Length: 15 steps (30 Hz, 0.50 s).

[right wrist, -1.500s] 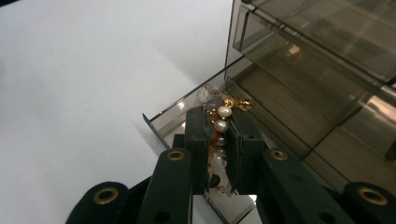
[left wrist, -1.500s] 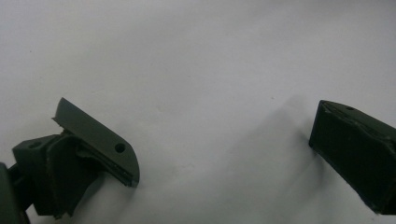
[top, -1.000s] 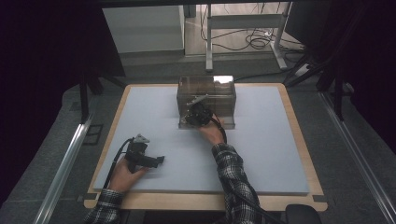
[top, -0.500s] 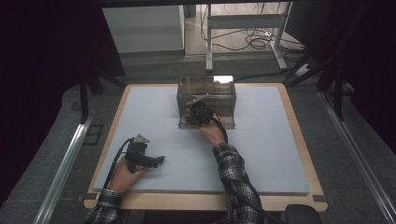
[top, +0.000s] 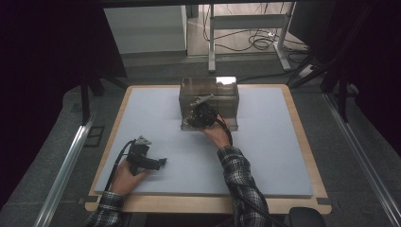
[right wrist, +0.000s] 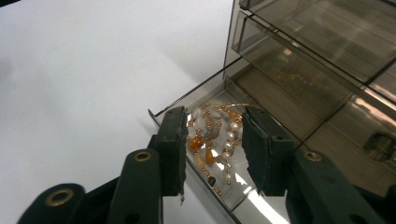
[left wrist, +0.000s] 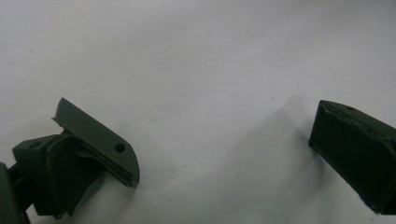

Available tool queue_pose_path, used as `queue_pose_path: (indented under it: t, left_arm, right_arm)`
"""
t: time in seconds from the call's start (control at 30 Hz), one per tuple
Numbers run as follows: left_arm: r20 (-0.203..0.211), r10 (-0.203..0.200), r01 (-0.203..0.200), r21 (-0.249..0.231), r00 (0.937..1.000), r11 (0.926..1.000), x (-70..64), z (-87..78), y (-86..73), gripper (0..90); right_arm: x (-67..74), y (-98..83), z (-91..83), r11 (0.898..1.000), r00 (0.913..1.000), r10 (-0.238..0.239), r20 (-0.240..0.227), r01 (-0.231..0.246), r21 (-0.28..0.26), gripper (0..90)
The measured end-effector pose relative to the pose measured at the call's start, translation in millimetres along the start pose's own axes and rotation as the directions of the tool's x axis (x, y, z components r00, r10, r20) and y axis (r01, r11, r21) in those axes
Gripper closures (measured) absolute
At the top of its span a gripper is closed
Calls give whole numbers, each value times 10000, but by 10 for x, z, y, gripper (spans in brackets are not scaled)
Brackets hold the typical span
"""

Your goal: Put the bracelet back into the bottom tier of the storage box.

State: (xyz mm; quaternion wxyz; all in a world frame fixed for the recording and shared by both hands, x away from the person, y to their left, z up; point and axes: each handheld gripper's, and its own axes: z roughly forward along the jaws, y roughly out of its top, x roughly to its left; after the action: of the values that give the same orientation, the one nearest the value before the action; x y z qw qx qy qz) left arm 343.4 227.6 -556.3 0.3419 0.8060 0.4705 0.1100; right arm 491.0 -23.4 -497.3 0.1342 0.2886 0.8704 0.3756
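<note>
A smoky clear drawer box (top: 208,90) stands at the far middle of the pale mat (top: 265,156). Its bottom drawer (right wrist: 196,100) is pulled out, and a string of white, orange and gold beads (right wrist: 211,137) lies in it. My right gripper (right wrist: 213,114) points down into that drawer (top: 198,116). Its jaws have just been opening, and the beads lie loose between them, with neither pad pressing on them. My left gripper (top: 160,162) rests on the mat at the near left. In the left gripper view its jaws (left wrist: 219,140) stand wide apart over bare mat.
Closed upper drawers (right wrist: 322,42) of the box rise just right of the right gripper. The mat lies on a wooden board (top: 302,118) with dark floor around it. Table legs and cables (top: 255,40) sit beyond the far edge.
</note>
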Motion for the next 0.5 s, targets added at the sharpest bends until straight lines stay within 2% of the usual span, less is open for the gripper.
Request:
queue_pose_path:
  t: [0.07, 0.27, 0.5]
  left_arm:
    - [-16, -11, 11, 1, 10000, 10000, -1, 0, 0, 0]
    - [1, -2, 2, 2, 10000, 10000, -1, 0, 0, 0]
    - [0, -2, 2, 3, 10000, 10000, -1, 0, 0, 0]
  right_arm:
    - [2, -3, -9, 9999, 9999, -110, -44, 110, -8, 583]
    - [-8, -16, -51, 10000, 9999, -32, -100, 33, 49, 584]
    - [-22, -63, -94, 9985, 9991, -368, -214, 376, 388, 585]
